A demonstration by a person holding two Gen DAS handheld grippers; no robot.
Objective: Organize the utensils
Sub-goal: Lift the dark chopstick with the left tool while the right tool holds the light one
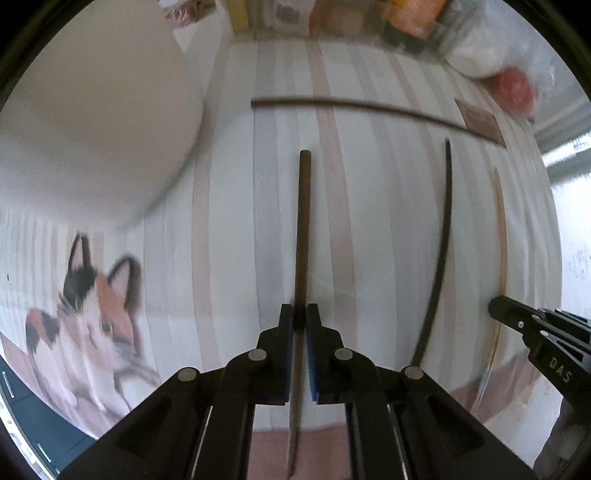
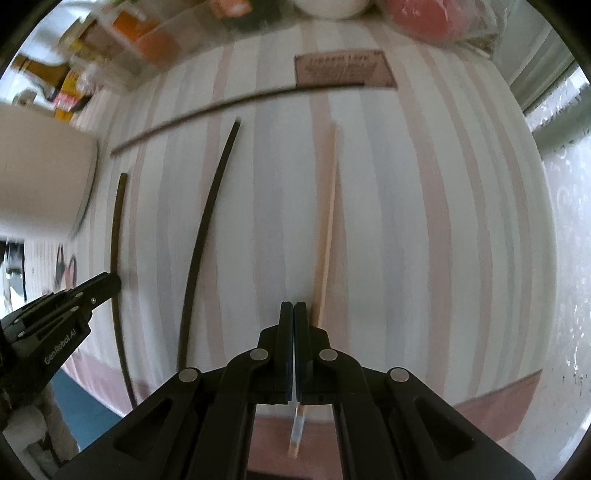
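Note:
My left gripper [image 1: 300, 317] is shut on a brown chopstick [image 1: 303, 221] that runs straight away from it over the striped mat [image 1: 229, 221]. To its right lie a black chopstick [image 1: 441, 236] and a pale wooden chopstick [image 1: 500, 236]; a fourth, dark chopstick [image 1: 369, 107] lies crosswise beyond them. My right gripper [image 2: 294, 308] is shut, pads together with nothing between them. The pale chopstick [image 2: 327, 221] passes under its right finger. In the right wrist view the left gripper [image 2: 110, 284] sits on the brown chopstick [image 2: 115, 229], beside the black chopstick [image 2: 207, 229].
A large white dish [image 1: 92, 129] stands left of the mat, and a mat with a cat picture [image 1: 96, 325] lies at the near left. A brown label [image 2: 345, 68], a bagged red object [image 1: 515, 90] and packaged clutter [image 2: 147, 33] line the far edge.

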